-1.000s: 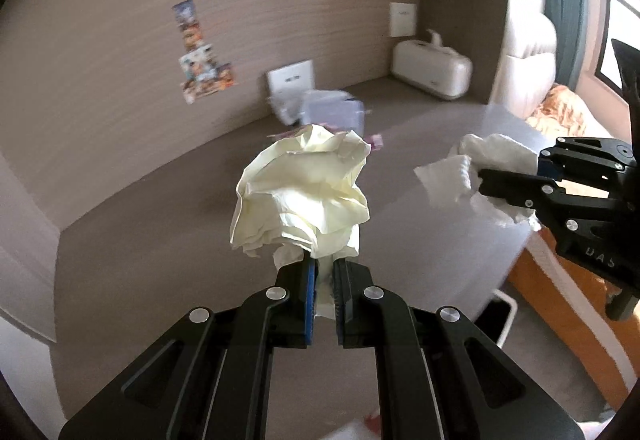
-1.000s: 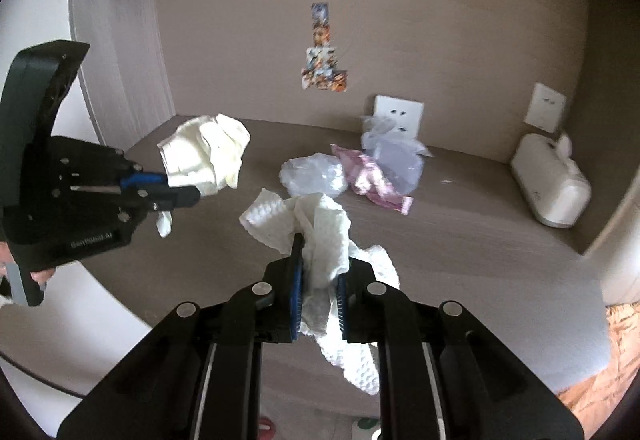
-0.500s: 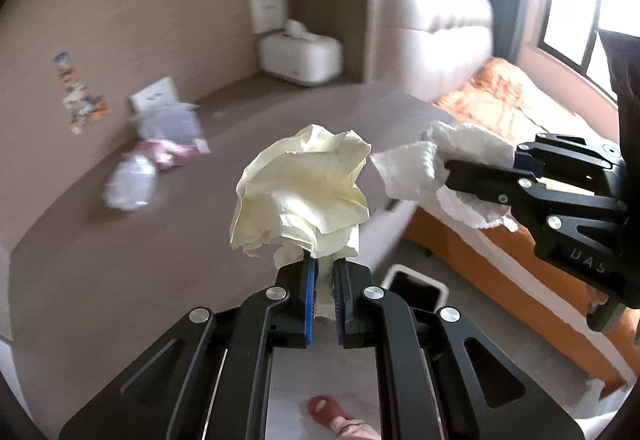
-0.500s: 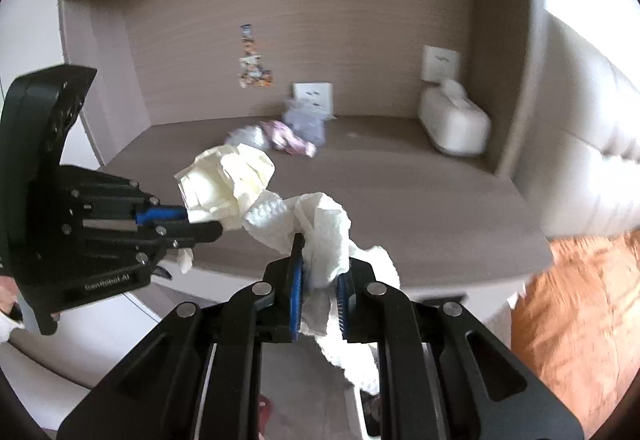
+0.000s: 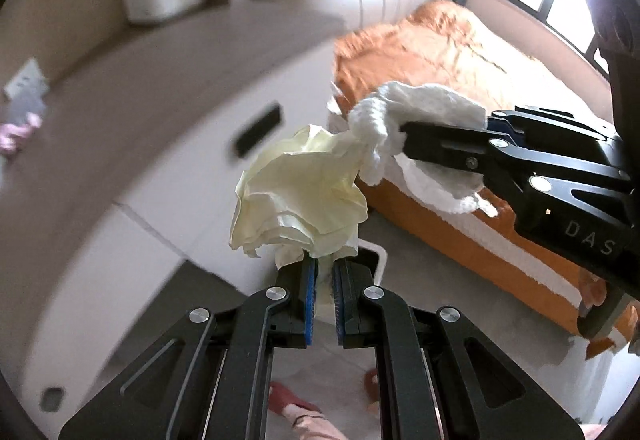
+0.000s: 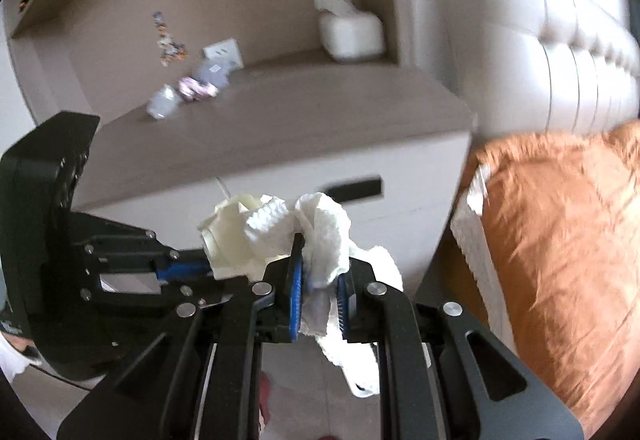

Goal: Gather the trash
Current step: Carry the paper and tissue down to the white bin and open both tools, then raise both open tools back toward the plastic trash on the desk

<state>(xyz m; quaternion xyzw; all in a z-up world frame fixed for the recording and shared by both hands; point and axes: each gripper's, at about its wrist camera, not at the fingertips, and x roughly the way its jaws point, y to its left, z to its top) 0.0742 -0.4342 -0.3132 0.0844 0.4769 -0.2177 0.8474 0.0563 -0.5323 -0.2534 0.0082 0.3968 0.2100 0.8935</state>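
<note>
Both claws are up in the air in front of the white cabinet, each gripping a wad of paper. The left claw (image 5: 323, 286) is clamped on a crumpled pale-yellow tissue (image 5: 298, 196), which balloons out above its blue-lined fingers (image 5: 308, 292). The right claw (image 6: 318, 296) is clamped on a white paper towel (image 6: 324, 236), a loose tail of it hanging down between the fingers. The two wads are close together, the towel's edge seeming to touch the yellow tissue's side.

Below the left claw, on the floor beside the cabinet, the rim of a white bin (image 5: 374, 254) peeks out under the tissue. Behind, on the brown worktop (image 6: 304, 108), a clear plastic wrapper (image 6: 162, 106) and a pink wrapper (image 6: 196, 90) lie near the back wall, well apart from a white tissue box (image 6: 352, 34) at the far end. An orange bedspread (image 5: 448, 52) covers the bed to the right, under a padded cream headboard (image 6: 560, 52).
</note>
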